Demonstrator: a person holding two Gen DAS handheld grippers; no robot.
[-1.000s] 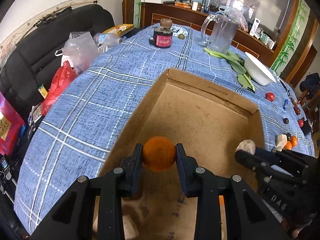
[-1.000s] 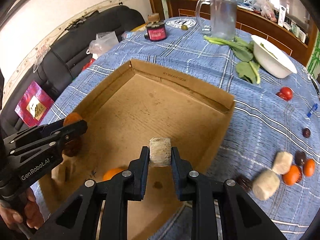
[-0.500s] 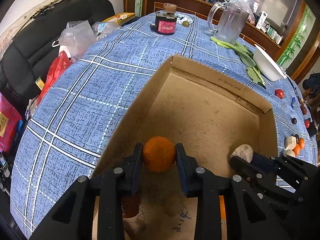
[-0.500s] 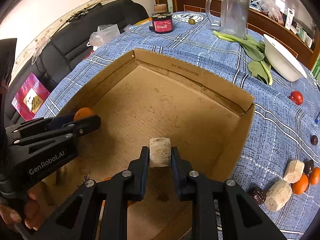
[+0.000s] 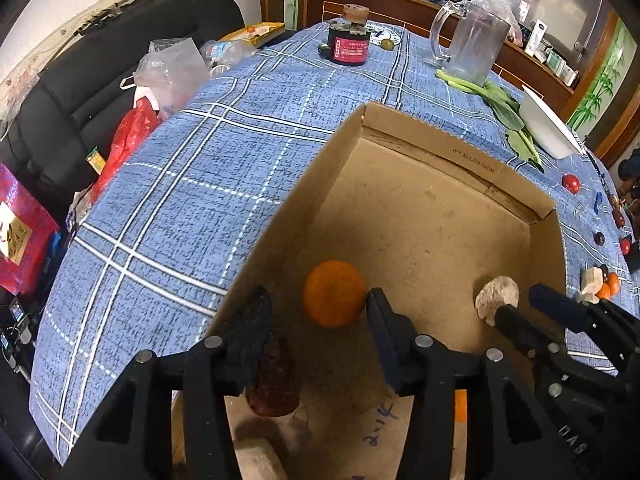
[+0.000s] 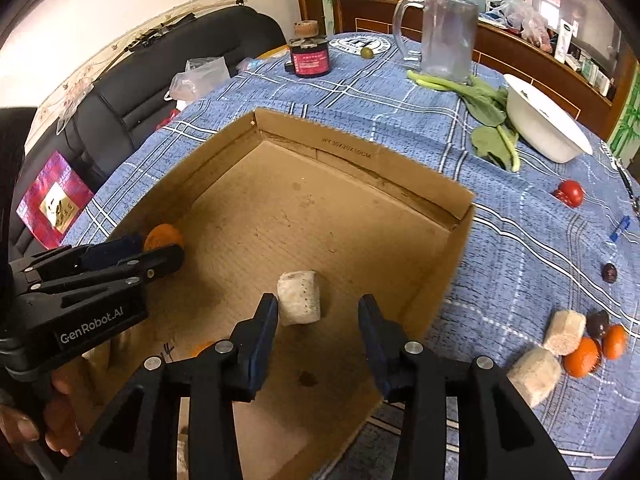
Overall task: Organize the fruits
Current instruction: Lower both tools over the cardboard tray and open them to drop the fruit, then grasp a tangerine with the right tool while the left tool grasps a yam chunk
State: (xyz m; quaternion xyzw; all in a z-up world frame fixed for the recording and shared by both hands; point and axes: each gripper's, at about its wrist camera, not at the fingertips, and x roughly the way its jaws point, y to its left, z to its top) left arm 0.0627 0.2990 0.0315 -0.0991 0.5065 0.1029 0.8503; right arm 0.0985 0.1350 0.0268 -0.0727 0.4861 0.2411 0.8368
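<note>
A cardboard box [image 5: 472, 164] [image 6: 456, 248] sits on the blue plaid table. My left gripper [image 5: 316, 304] is open inside the box; an orange [image 5: 334, 294] lies loose between its fingers, touching the right one. It shows in the right wrist view [image 6: 162, 236] too. My right gripper [image 6: 318, 308] is open over the box; a pale cut chunk [image 6: 299, 298] lies free by its left finger, also in the left wrist view [image 5: 496, 300]. A dark reddish fruit [image 5: 272, 380] lies in the box under my left finger.
Right of the box lie pale chunks [image 6: 534, 374], small oranges [image 6: 582, 356], dark fruits [image 6: 610, 272] and a red tomato [image 6: 570, 192]. Further back stand a white bowl [image 6: 544, 124], greens [image 6: 488, 120], a glass jug [image 6: 446, 40] and a dark jar [image 6: 310, 58].
Both grippers have opened. The orange has come free of my left fingers and the pale chunk free of my right fingers, both now inside the box.
</note>
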